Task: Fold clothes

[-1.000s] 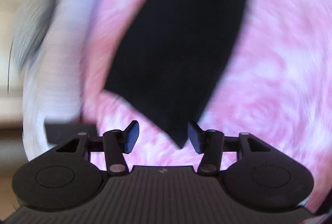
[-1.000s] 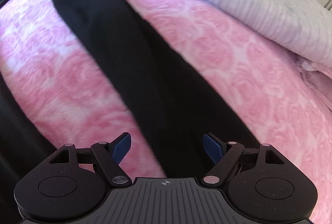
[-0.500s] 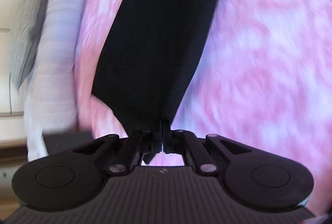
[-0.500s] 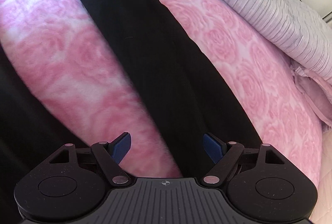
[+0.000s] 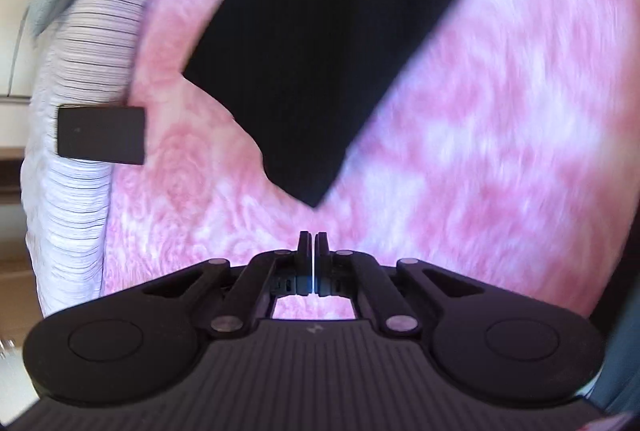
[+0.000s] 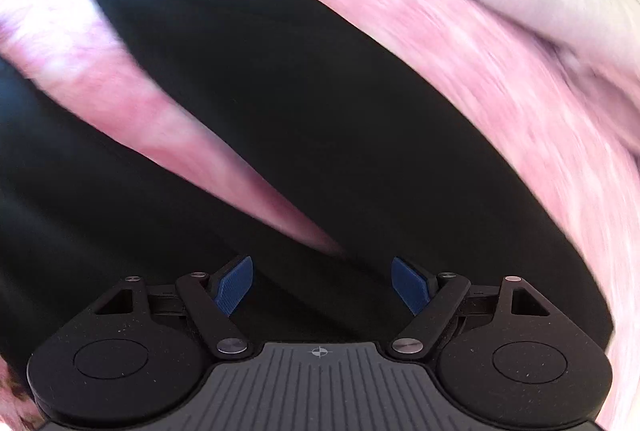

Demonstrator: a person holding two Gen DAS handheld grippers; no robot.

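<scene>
On top of the pink rose-print blanket (image 5: 500,151) lies the black garment (image 6: 320,111), spread flat in long dark panels; right view shows two panels with a pink wedge between them, so it reads as trousers or similar, can't confirm through the blur. Striped white bedding (image 5: 92,71) runs along the blanket's far edge, with a small dark rectangular thing (image 5: 101,135) by it, can't identify.

Handling guess: thin, soft, light cloth, zero stiffness, will sag and drag on the fleecy blanket. Pinch at a hem corner or edge, not mid-panel, or it bunches.

Left gripper (image 5: 311,243): jaws closed to a hairline gap, nothing in them; the garment's end corner sits just ahead, apart from the tips. Right gripper (image 6: 323,283): jaws wide apart, hovering over the near black panel, holding nothing.
</scene>
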